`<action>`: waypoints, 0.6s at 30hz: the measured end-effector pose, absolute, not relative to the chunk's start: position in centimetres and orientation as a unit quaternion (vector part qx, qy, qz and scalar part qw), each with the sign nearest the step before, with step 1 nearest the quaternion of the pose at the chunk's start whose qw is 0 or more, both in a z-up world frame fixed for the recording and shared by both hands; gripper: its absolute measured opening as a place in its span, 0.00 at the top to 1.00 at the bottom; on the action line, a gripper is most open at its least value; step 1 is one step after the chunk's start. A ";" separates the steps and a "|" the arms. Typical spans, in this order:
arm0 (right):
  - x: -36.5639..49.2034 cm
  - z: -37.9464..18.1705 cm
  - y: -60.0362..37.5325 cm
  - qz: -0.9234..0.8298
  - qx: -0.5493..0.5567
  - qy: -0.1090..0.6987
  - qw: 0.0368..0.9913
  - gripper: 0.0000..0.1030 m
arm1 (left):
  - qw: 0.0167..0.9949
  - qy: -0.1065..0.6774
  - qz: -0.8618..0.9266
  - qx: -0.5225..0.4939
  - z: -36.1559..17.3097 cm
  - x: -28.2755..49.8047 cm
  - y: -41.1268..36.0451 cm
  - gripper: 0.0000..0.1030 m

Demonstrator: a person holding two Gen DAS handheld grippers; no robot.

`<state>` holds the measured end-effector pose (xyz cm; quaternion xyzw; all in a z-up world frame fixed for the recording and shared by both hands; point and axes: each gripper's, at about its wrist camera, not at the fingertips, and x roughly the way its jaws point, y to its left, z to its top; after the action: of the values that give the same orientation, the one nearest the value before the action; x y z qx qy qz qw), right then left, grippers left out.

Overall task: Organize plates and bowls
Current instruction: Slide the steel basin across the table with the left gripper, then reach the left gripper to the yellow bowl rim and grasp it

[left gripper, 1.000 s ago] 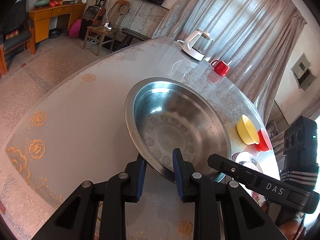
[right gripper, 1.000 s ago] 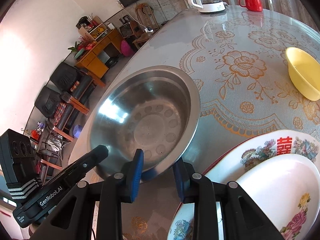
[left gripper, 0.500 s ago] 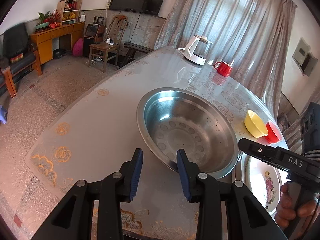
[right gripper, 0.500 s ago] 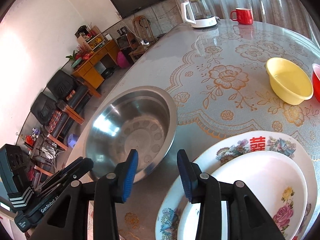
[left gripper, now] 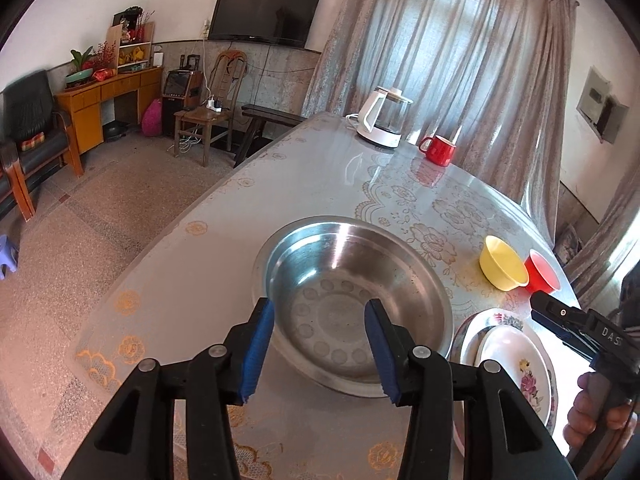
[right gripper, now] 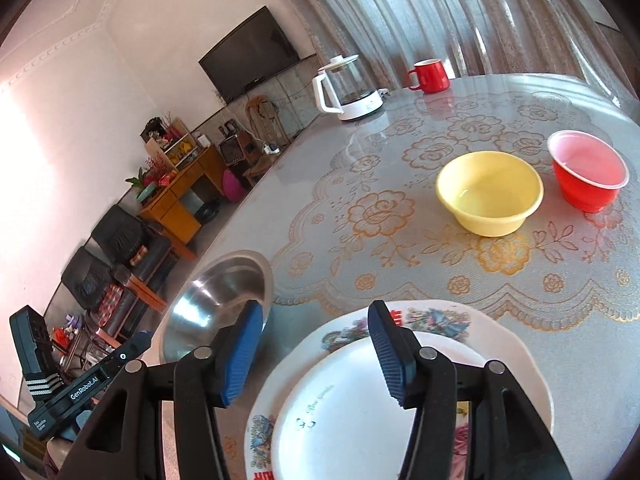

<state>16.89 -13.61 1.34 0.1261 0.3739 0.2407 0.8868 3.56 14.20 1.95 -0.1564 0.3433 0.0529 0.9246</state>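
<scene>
Just let go of the steel basin (left gripper: pixel 354 304) w/ both tongs. A sec ago each pair pinched its near rim; now the left tongs (left gripper: pixel 318 346) have been opening and stand apart, pulled back and up, basin rim below the gap but pads clear of it. Right tongs (right gripper: pixel 316 354) also been opening, apart, nothing gripped, swung over to the plates (right gripper: pixel 400 392).

Basin sits flat on the table (right gripper: pixel 400 248), at its near edge, just left of the plate stack: small white plate on the big flowered one. Yellow bowl (right gripper: pixel 490 196) and red bowl (right gripper: pixel 586 174) sit farther back, side by side, not stacked.

So basin placing looks done imo. Next prob the plates or those 2 bowls, since right tongs already hang over the stack.
</scene>
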 end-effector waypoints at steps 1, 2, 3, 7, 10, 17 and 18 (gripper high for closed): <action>17.0 1.3 -14.3 0.232 0.131 0.375 0.888 0.46 | 0.925 0.343 0.050 -0.153 2.1 3.8 13.7 0.54; 17.1 1.1 -15.0 0.223 0.138 0.377 0.888 0.46 | 0.926 0.343 0.045 -0.150 2.3 4.1 13.3 0.54; 17.3 1.0 -15.8 0.215 0.146 0.379 0.888 0.46 | 0.927 0.344 0.039 -0.146 2.6 4.5 12.9 0.54; 17.5 0.4 -18.4 0.183 0.168 0.383 0.890 0.46 | 0.926 0.353 0.003 -0.135 3.2 6.2 11.0 0.54; 17.8 0.1 -20.2 0.163 0.181 0.381 0.892 0.46 | 0.930 0.348 -0.023 -0.114 4.1 7.5 9.1 0.54; 18.4 0.1 -23.0 0.117 0.186 0.369 0.903 0.48 | 0.916 0.378 -0.094 -0.096 5.2 12.1 4.9 0.54; 18.6 0.2 -23.3 0.113 0.187 0.368 0.904 0.52 | 0.912 0.385 -0.102 -0.094 5.2 12.8 4.3 0.54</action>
<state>18.55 -23.31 0.21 0.1873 0.3675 0.1129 0.9039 12.77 4.32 5.19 -0.0943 0.3852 -0.1022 0.9123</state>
